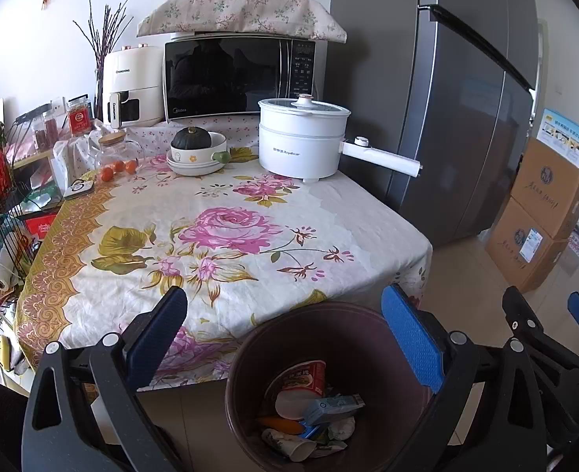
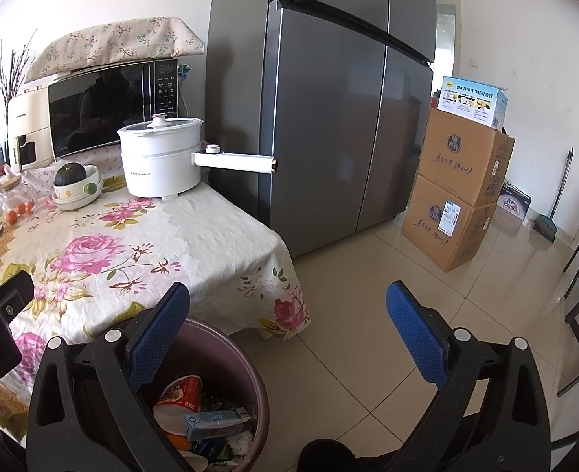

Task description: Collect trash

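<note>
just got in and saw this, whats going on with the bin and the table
A person is clearing trash with a handheld gripper in each hand. Both the left gripper and the right gripper are open and hold nothing, poised above a brown trash bin at the near edge of the floral-cloth table. The bin already holds a red instant noodle cup, a blue carton and crumpled paper. No loose trash shows on the open stretch of the cloth; a white electric pot and bowls sit at the back.
</note>
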Tool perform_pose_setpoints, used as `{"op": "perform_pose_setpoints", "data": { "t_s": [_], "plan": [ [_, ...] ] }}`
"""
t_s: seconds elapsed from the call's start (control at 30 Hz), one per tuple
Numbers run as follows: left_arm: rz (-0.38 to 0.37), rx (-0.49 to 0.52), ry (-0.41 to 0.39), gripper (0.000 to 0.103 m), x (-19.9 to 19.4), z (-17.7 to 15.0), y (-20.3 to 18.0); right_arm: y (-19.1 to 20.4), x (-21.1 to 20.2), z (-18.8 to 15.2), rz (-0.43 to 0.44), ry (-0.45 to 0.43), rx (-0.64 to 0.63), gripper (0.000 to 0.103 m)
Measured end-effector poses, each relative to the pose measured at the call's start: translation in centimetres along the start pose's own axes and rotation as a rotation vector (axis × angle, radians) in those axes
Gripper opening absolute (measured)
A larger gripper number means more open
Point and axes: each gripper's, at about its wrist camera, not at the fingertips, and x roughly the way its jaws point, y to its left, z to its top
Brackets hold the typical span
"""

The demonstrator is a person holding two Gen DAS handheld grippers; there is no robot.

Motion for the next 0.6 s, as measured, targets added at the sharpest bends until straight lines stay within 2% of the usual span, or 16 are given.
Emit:
{"op": "perform_pose_setpoints", "data": {
  "t_s": [0.1, 0.17, 0.23, 0.27, 0.37, 0.4, 0.5, 0.6],
  "plan": [
    [-0.006, 0.014, -0.008, 0.095, -0.04, 0.0, -0.19, 0.04, 0.0, -0.06, 0.0, 0.003, 0.0, 0.096],
    [-0.012, 0.023, -0.014, 0.089, -0.09, -0.06, -0.35, -0.04, 0.04, -0.03, 0.001, 0.003, 0.001, 0.096],
    [-0.027, 0.025, -0.011, 0.076, 0.0, -0.06, -0.41, -0.05, 0.06, -0.01, 0.001, 0.002, 0.002, 0.096],
    [-0.033, 0.023, -0.005, 0.076, 0.11, -0.05, -0.36, -0.09, 0.11, -0.02, 0.001, 0.003, 0.003, 0.096],
    [-0.028, 0.013, -0.002, 0.078, 0.29, 0.01, -0.18, -0.13, 0.14, -0.08, -0.001, 0.003, 0.008, 0.096],
    [-0.026, 0.009, 0.0, 0.086, 0.31, 0.04, -0.15, -0.16, 0.19, -0.11, -0.001, 0.004, 0.009, 0.096],
    [-0.006, 0.006, 0.007, 0.095, 0.42, 0.14, -0.15, -0.13, 0.22, -0.18, 0.001, 0.006, 0.007, 0.096],
    [-0.003, 0.014, 0.017, 0.096, 0.54, -0.02, -0.34, -0.02, 0.15, -0.2, 0.004, 0.006, 0.002, 0.096]
  ]
}}
